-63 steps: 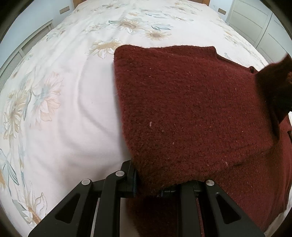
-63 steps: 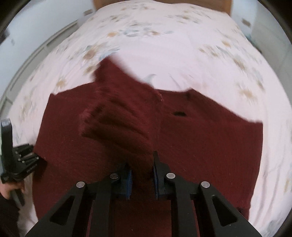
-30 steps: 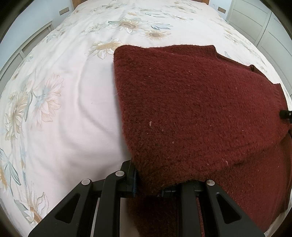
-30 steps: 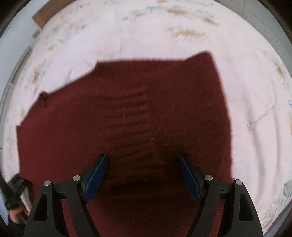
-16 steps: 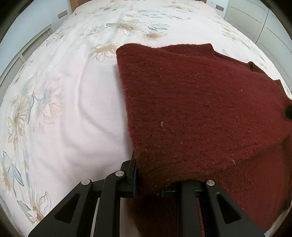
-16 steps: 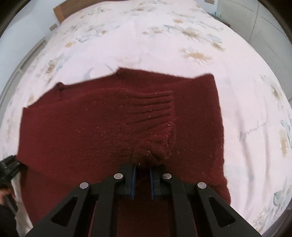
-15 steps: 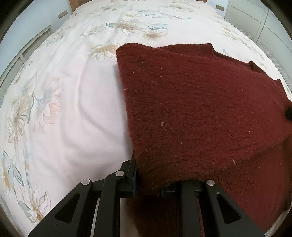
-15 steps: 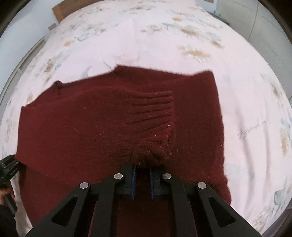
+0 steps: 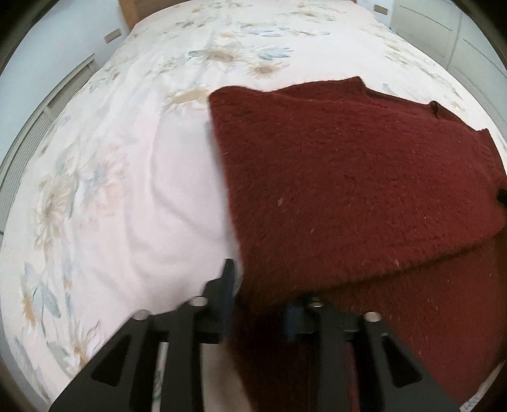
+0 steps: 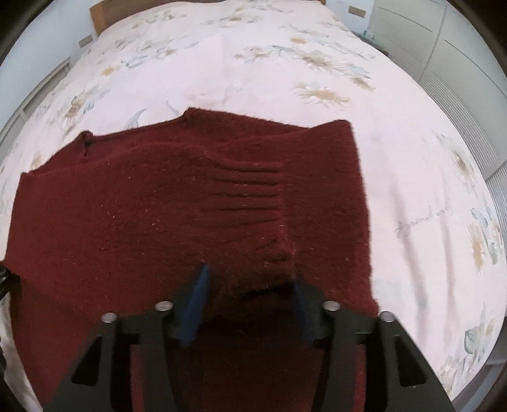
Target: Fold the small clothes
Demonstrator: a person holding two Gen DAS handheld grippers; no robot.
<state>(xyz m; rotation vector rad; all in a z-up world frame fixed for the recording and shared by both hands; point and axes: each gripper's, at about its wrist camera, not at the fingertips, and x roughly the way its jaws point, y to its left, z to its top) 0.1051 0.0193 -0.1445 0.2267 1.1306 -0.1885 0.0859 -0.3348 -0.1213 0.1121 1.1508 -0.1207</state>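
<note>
A dark red knit sweater (image 9: 348, 190) lies on a floral bedspread (image 9: 126, 190), one side folded over its body. My left gripper (image 9: 259, 301) is at the sweater's near left corner. Its jaws are opening, the folded edge lies loose between them, and the left pad stands just off the fabric. In the right wrist view the sweater (image 10: 142, 222) has a sleeve laid across it, ending in a ribbed cuff (image 10: 253, 202). My right gripper (image 10: 250, 304) straddles the cuff's end with its blue pads apart and its jaws opening.
The bedspread (image 10: 317, 79) stretches away to a wooden headboard (image 10: 101, 12). White cupboard doors (image 10: 443, 47) stand along the right side. A slatted panel (image 9: 31, 133) runs along the left wall. The bed's near edge is just below the grippers.
Both grippers were shut on the sweater half a second ago, the right on the cuff and the left on the folded edge. Now both pairs of jaws stand apart and the fabric has dropped.
</note>
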